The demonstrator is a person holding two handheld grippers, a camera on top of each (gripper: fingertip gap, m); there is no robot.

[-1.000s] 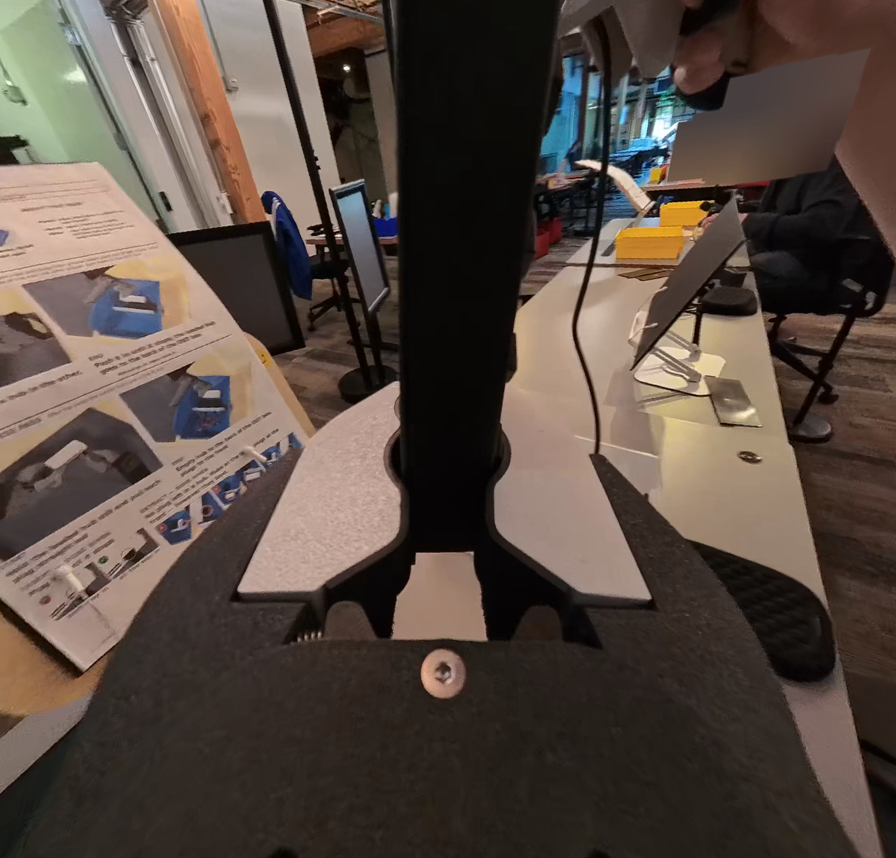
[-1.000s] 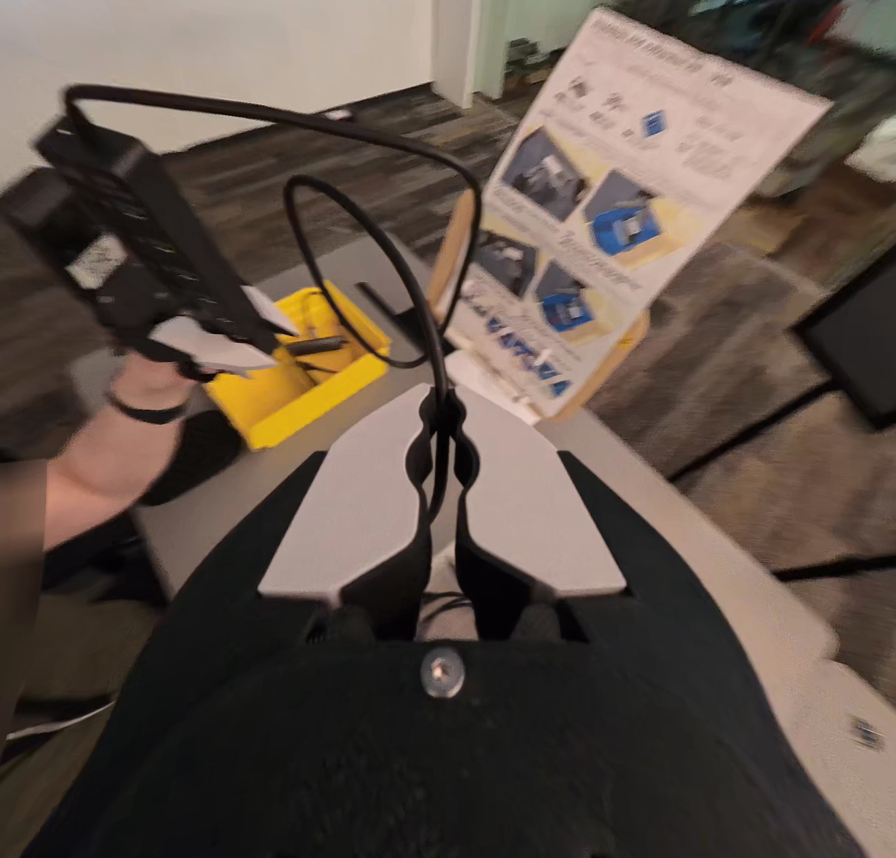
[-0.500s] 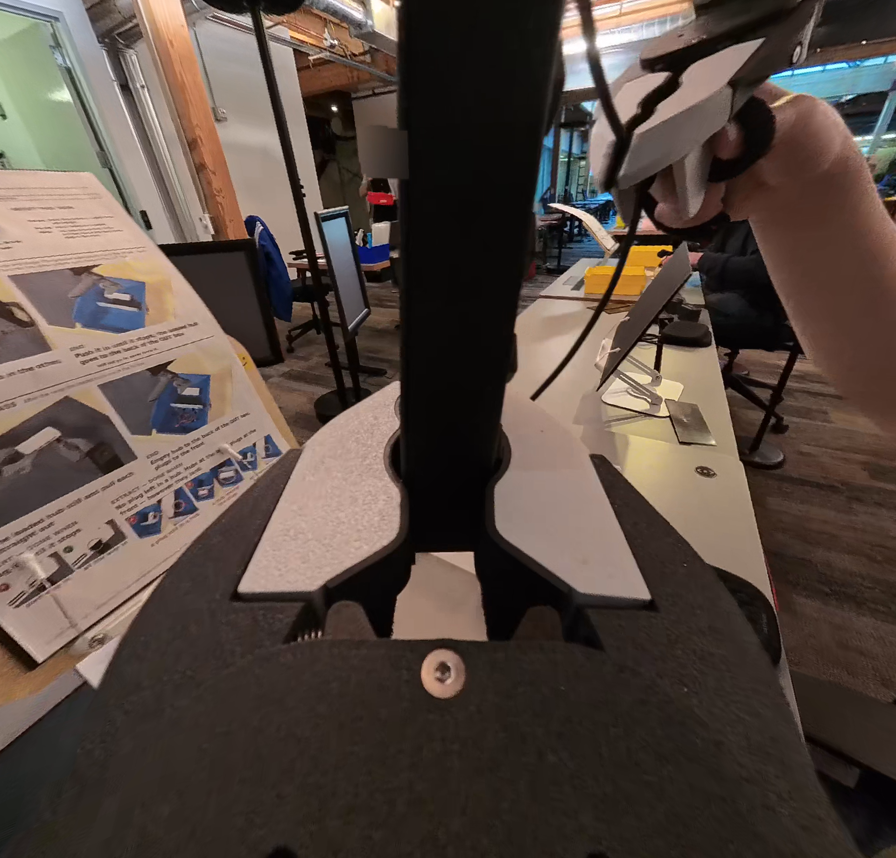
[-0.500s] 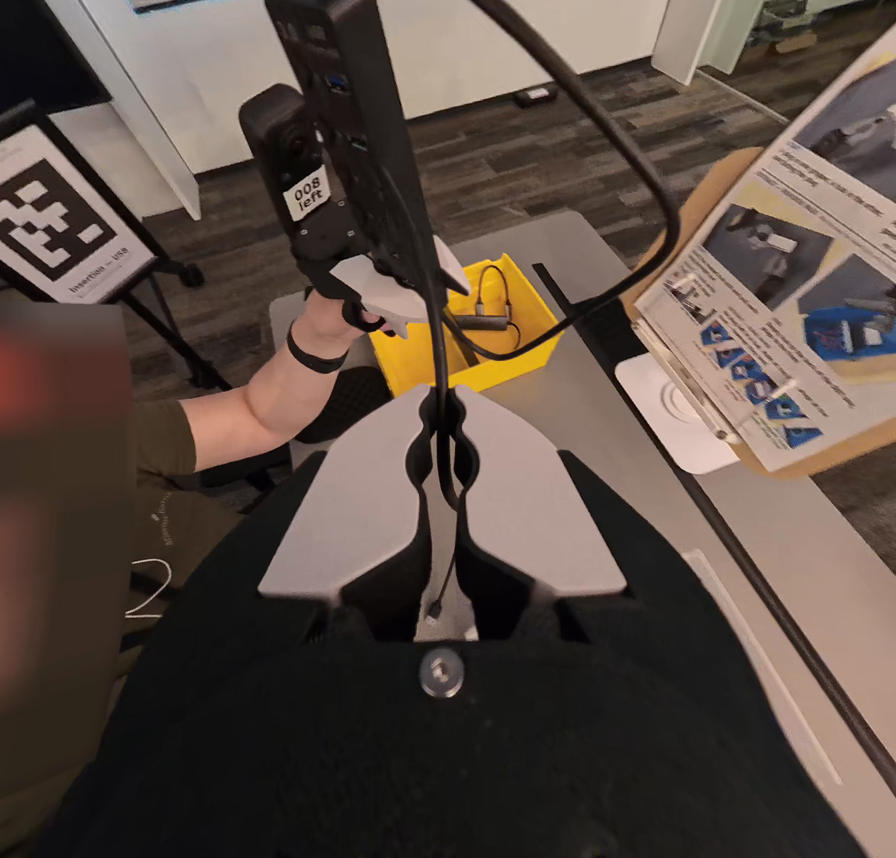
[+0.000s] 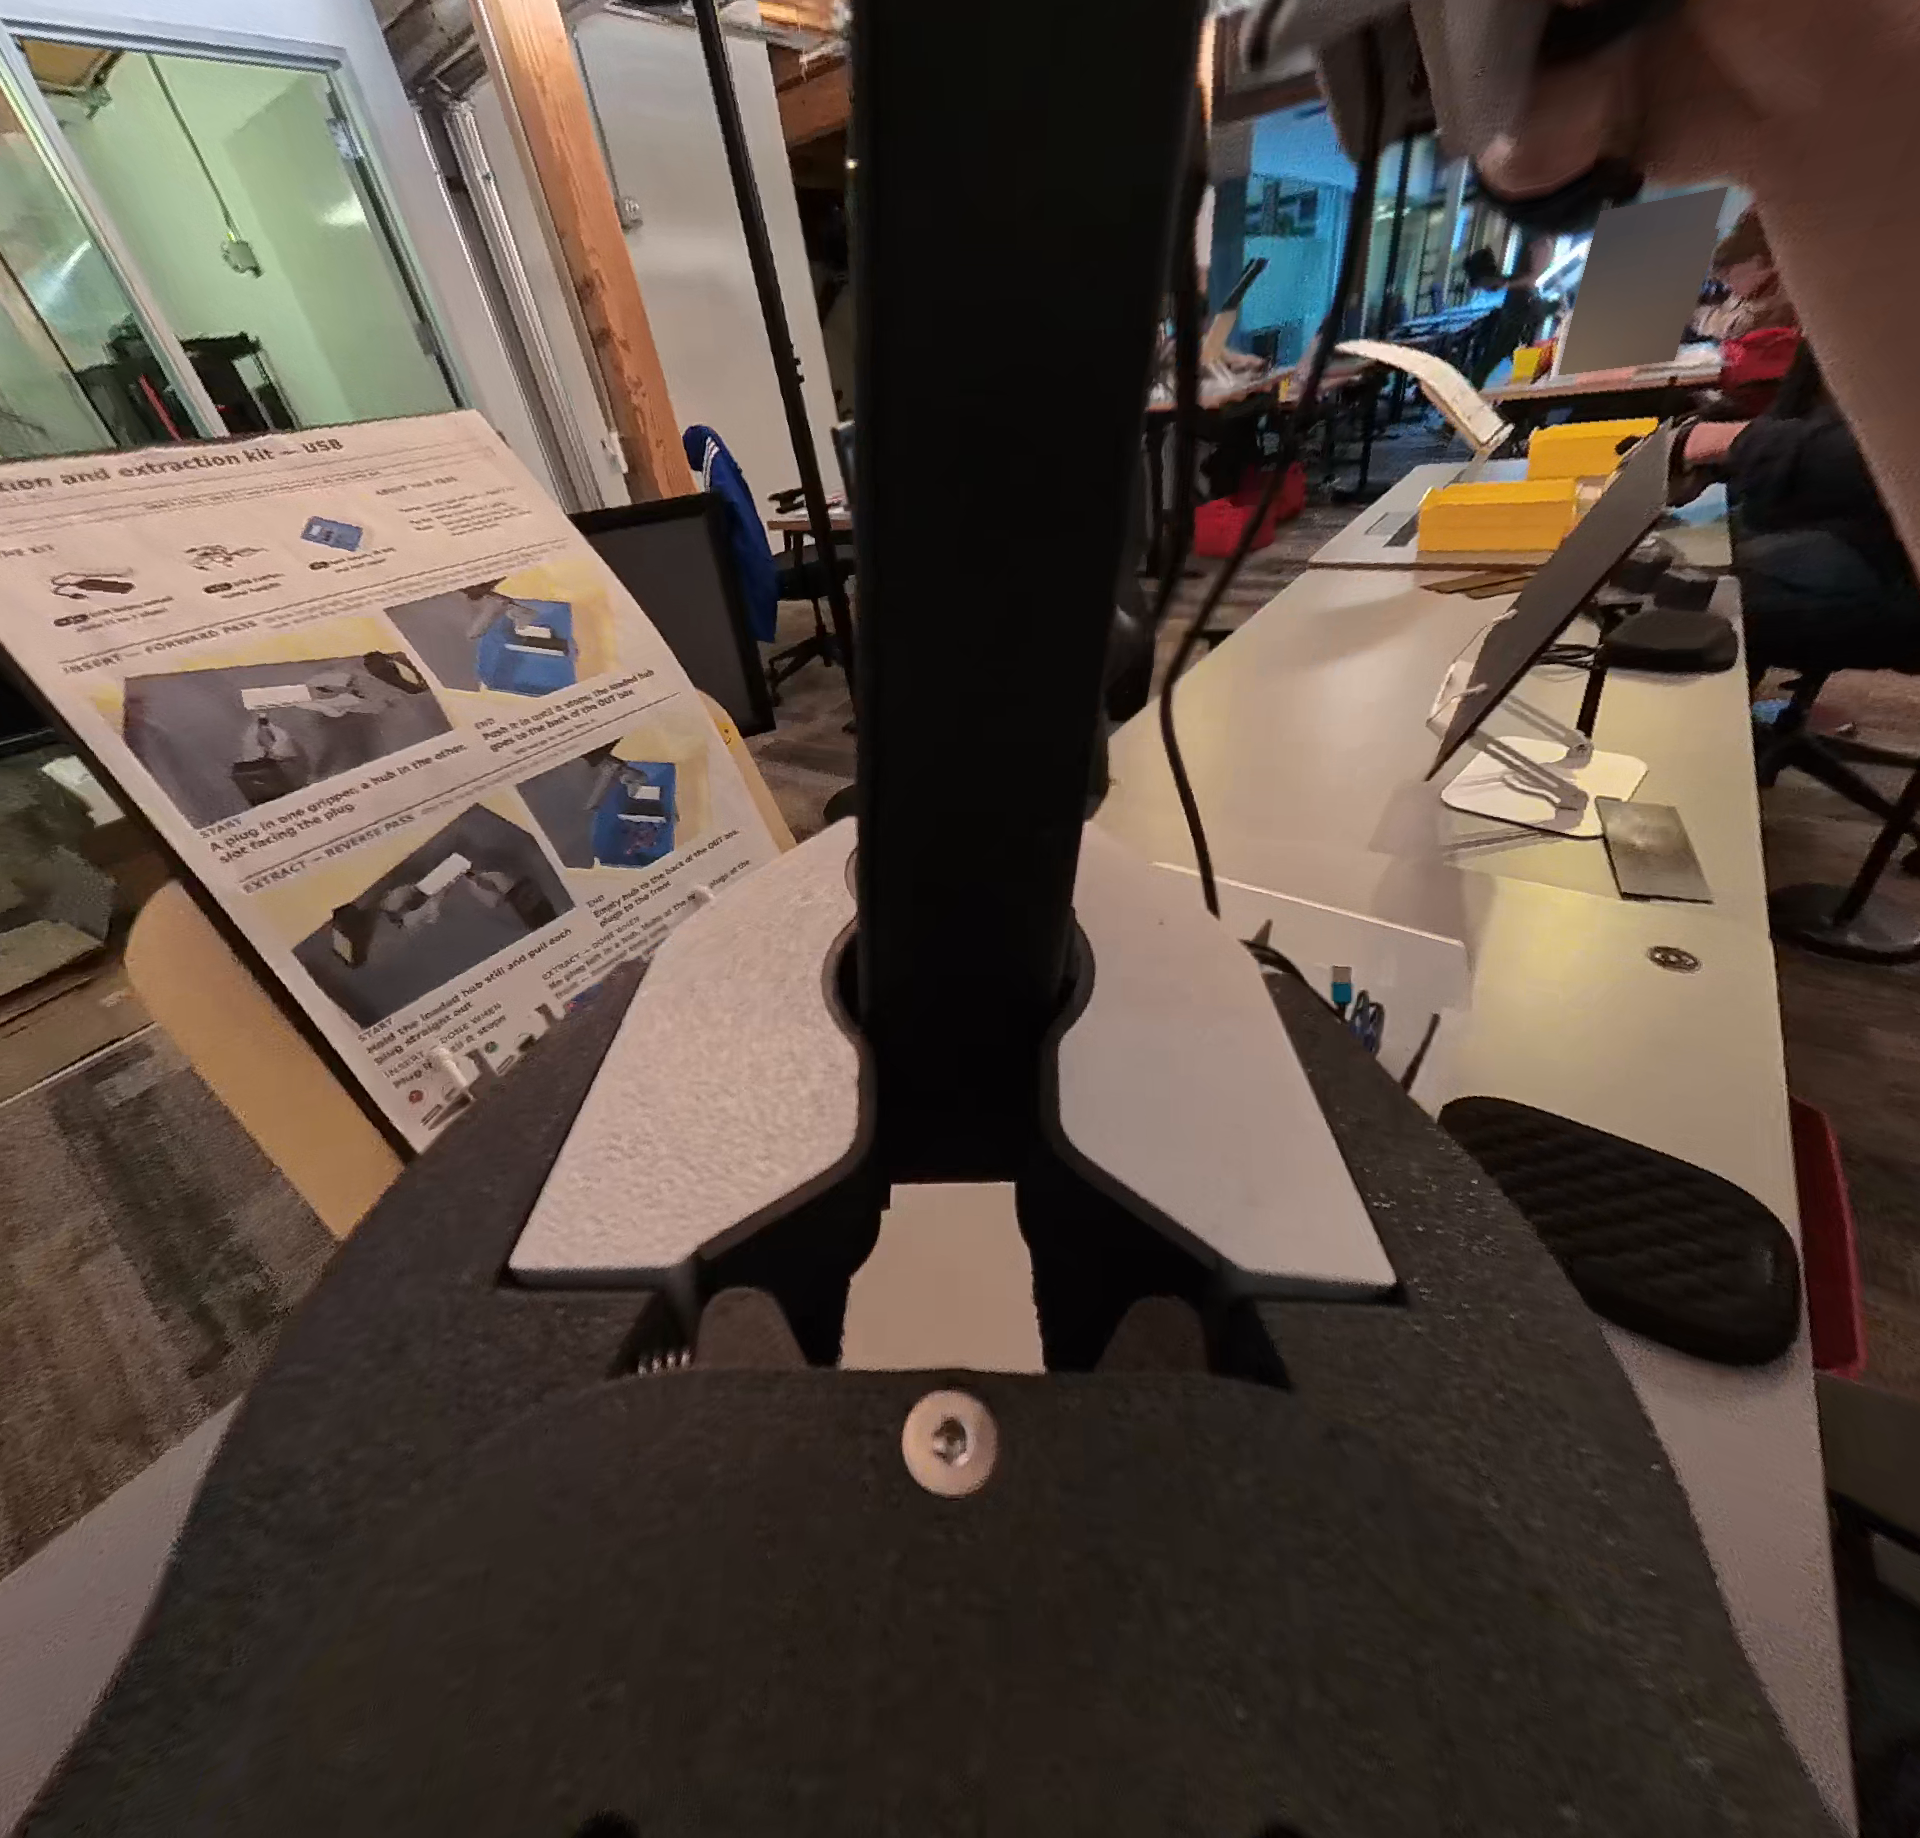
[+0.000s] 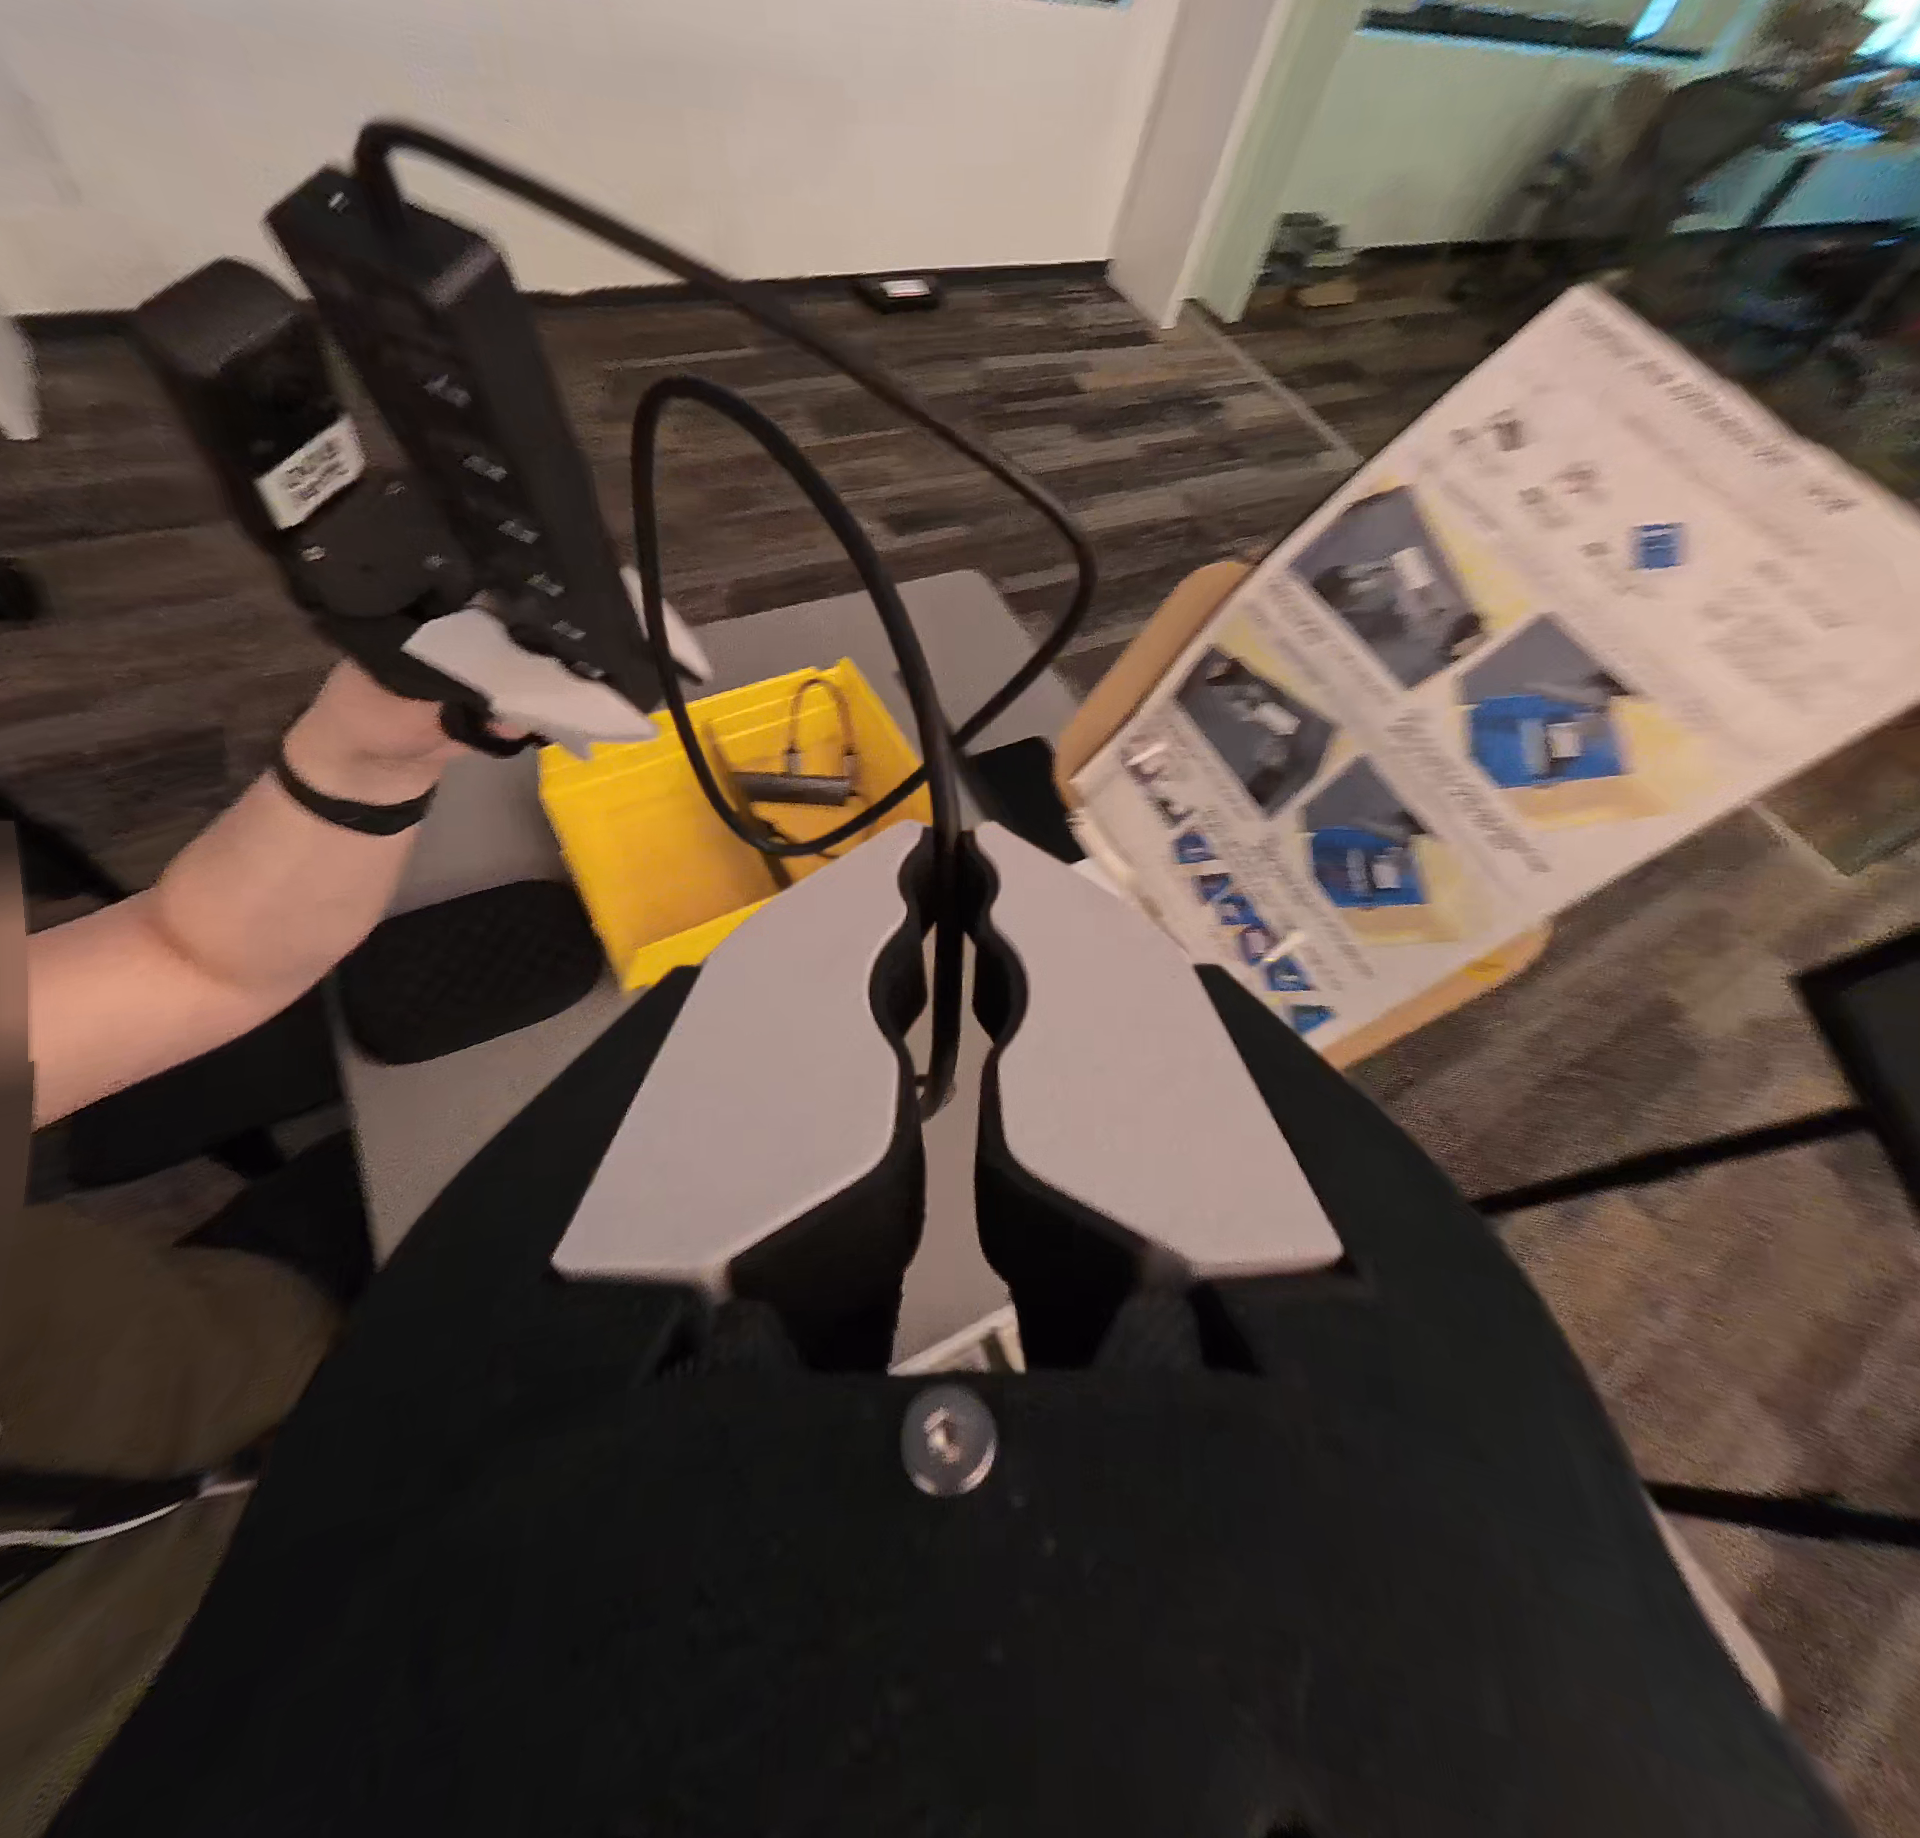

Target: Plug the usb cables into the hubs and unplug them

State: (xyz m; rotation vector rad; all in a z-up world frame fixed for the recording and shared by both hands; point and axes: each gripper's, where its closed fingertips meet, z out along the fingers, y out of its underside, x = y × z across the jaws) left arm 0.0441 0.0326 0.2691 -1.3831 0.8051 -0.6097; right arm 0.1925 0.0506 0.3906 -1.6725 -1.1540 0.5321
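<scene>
Hub (image 6: 457, 458), a long black multi-port unit, stands clamped in my left gripper (image 6: 561, 682), raised above the table (image 6: 468, 832) at the left of the right wrist view and tilted with its top end leaning left. In the left wrist view the same hub (image 5: 1023, 438) rises straight up between the two grey fingers (image 5: 727, 1050), which press against its sides near its lower end.

Below and right of the hub, a yellow bin (image 6: 665, 853) sits on the table and holds a small grey adapter with a short looped lead (image 6: 800, 770). A black wrist rest (image 6: 468, 967) lies just left of the bin.

From the top of the hub, a black usb cable (image 6: 883, 583) arcs rightward, loops back down and passes between the fingers of my right gripper (image 6: 948, 853), which are closed narrowly on the cable near their tips. I cannot tell where the plug end lies. In the left wrist view this gripper (image 5: 1382, 12) shows at upper right, with the cable (image 5: 1195, 645) hanging below it.

At far right, an instruction poster (image 6: 1507, 645) leans on a cardboard backing.
</scene>
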